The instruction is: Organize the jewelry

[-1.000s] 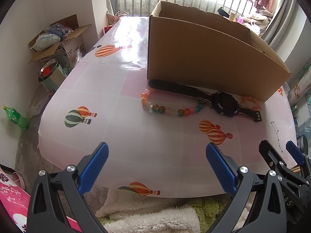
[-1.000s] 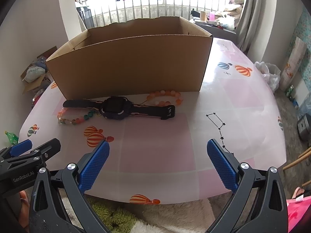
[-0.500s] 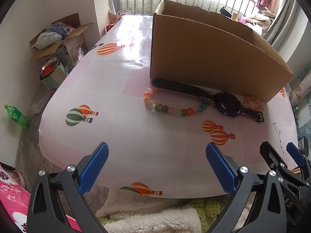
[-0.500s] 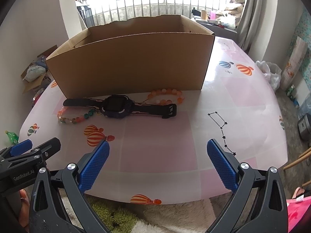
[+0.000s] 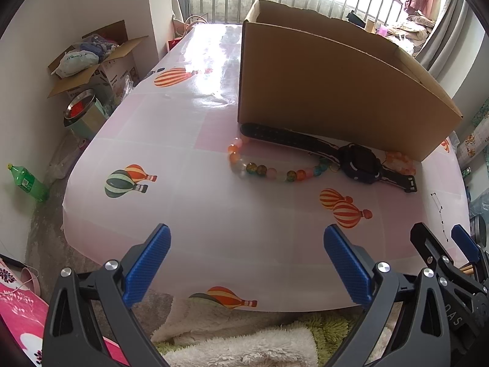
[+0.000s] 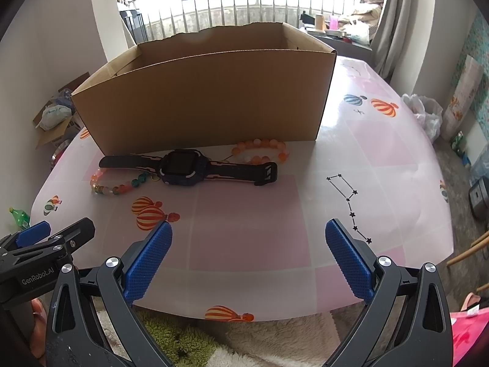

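A black watch (image 5: 360, 165) (image 6: 183, 169) lies flat on the pink table in front of an open cardboard box (image 5: 336, 91) (image 6: 207, 98). A multicoloured bead bracelet (image 5: 269, 172) (image 6: 116, 188) lies at the watch's left strap. An orange and white bead bracelet (image 5: 400, 162) (image 6: 262, 151) lies against the box by the right strap. My left gripper (image 5: 244, 263) is open over the table's near edge, well short of the beads. My right gripper (image 6: 247, 258) is open too, nothing between its fingers. Each gripper shows at the edge of the other's view.
The table (image 6: 382, 153) has a balloon-print cover and rounded edges. On the floor to the left stand a box of clutter (image 5: 88, 61), a metal bin (image 5: 82, 116) and a green bottle (image 5: 27, 182). A fluffy rug (image 5: 244, 345) lies under the near edge.
Both grippers have drifted slightly forward toward the table; the jewelry and the box have not moved. Both stay open.
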The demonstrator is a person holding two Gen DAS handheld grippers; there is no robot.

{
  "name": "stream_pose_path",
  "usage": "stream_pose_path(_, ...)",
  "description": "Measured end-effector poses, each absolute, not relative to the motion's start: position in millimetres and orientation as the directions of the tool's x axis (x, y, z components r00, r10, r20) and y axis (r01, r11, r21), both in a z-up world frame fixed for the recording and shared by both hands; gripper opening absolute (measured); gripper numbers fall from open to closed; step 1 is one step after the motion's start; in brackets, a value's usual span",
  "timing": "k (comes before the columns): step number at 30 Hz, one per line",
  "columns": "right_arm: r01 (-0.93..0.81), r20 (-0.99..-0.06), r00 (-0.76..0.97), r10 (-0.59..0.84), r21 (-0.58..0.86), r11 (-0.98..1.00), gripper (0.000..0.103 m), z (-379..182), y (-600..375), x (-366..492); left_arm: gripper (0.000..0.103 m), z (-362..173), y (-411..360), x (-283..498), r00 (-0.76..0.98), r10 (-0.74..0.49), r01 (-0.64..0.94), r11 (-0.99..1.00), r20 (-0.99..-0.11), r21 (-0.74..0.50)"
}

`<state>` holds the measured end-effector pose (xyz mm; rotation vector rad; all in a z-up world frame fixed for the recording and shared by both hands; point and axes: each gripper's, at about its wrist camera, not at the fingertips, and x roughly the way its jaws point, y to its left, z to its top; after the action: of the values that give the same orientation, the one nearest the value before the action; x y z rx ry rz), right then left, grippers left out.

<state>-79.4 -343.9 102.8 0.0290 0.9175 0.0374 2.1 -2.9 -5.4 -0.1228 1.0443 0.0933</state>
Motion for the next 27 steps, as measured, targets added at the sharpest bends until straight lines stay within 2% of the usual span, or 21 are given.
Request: stream_pose_path(27, -0.007, -0.801, 0.597, 0.038, 0.042, 0.999, 0.096, 93.1, -350.5, -71.7, 0.099, -24.9, 10.7, 16.6, 0.495, 0.010, -0.119, 0.991, -0.869, -0.057)
